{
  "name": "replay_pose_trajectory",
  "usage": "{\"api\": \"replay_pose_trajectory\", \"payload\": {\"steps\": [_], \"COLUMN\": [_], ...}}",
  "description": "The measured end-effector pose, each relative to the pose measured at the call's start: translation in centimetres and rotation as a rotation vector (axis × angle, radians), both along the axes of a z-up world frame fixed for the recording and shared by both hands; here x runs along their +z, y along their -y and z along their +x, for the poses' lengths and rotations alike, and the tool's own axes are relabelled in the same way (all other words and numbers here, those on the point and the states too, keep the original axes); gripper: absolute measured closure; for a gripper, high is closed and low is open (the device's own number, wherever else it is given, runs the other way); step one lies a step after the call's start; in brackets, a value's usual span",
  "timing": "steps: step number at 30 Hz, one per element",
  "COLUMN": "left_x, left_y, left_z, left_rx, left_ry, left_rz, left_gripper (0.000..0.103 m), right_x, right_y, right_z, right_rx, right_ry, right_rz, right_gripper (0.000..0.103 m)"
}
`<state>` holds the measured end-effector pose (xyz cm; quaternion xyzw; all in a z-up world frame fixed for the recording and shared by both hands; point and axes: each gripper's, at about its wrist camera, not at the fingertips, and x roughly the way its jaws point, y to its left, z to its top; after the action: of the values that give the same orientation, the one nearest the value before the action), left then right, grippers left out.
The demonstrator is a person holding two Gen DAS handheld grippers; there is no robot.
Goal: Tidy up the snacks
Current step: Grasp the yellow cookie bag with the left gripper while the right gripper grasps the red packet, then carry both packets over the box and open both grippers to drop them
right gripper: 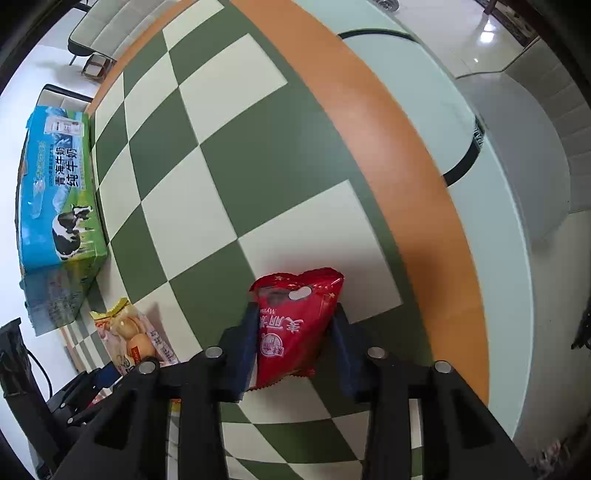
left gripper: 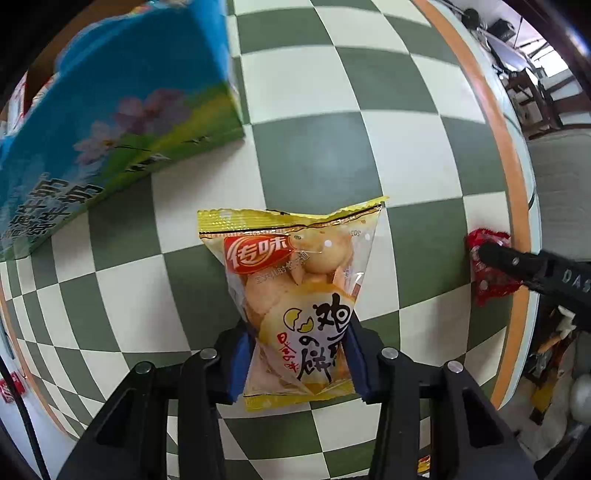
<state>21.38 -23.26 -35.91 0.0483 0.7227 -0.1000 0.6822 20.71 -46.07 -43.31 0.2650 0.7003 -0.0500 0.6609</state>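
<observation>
Two snacks are being gripped beside the blue-green cardboard milk carton (right gripper: 59, 184): left gripper (left gripper: 297, 360) clamping the yellow plastic biscuit packet (left gripper: 295, 295), right gripper (right gripper: 295, 347) clamping the red foil packet (right gripper: 295, 325), likely heading cartonward.

Home dining rm: checkered tablecloth (right gripper: 236, 155), cushioned chair (right gripper: 107, 27).
</observation>
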Motion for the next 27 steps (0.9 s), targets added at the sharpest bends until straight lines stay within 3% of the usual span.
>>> {"api": "replay_pose_trajectory", "payload": {"steps": [5,14,21,27], "left_x": [2.6,8.6,16.3,19.7], "left_y": [-1.8,-6.0,-8.9,-11.9], "left_z": [-0.2,-2.0,-0.1,4.0], "left_rx": [0.025,0.052,0.103,0.157], "left_ry": [0.043,0.125,0.227,0.277], "left_rz": [-0.039,-0.116,-0.204,-0.227], "left_gripper": [0.064,0.065,0.065,0.065], "right_x": [0.7,5.2,11.0,16.7], "right_y": [-1.3,-5.9,-9.6,-13.1], "right_z": [-0.2,0.3,1.6,4.8], "right_rx": [0.021,0.109,0.188,0.267], "right_ry": [0.024,0.120,0.221,0.318], "right_rz": [0.025,0.097,0.177,0.230], "right_gripper": [0.066,0.066,0.066,0.066]}}
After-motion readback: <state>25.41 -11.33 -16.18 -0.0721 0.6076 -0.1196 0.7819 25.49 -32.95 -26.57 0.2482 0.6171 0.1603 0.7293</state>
